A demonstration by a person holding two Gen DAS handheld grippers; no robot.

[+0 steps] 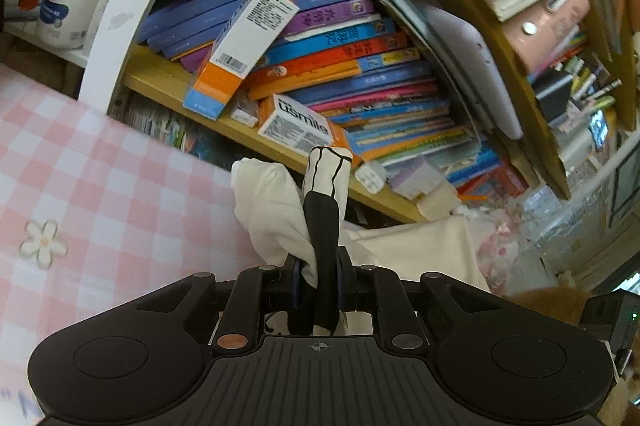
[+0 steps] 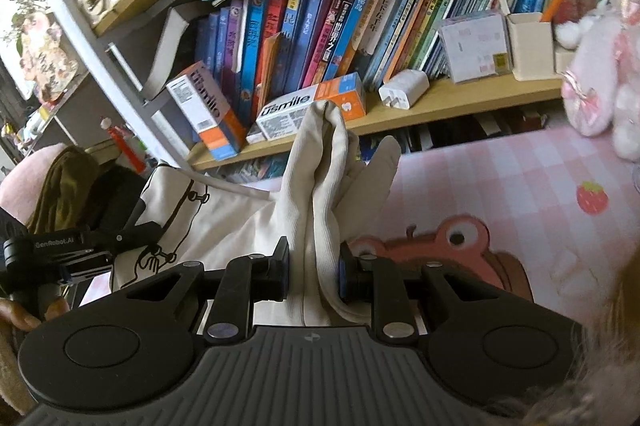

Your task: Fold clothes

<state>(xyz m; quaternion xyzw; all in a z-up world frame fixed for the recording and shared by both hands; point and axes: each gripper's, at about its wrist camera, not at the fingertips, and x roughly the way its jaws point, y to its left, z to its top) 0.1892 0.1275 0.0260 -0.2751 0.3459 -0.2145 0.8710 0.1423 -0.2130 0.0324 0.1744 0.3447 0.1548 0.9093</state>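
from the left wrist we see our left gripper (image 1: pixel 318 280) clamped on the cream garment (image 1: pixel 276 210), raised above the pink checked cloth (image 1: pixel 100 186); from the right wrist, our right gripper (image 2: pixel 314 266) pinches its ribbed edge before the bookshelf (image 2: pixel 440 98)

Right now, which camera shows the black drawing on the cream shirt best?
The right wrist view: the cream shirt spreads out, drawing visible at its left. The left wrist view shows only a pinched bunch with black lines.
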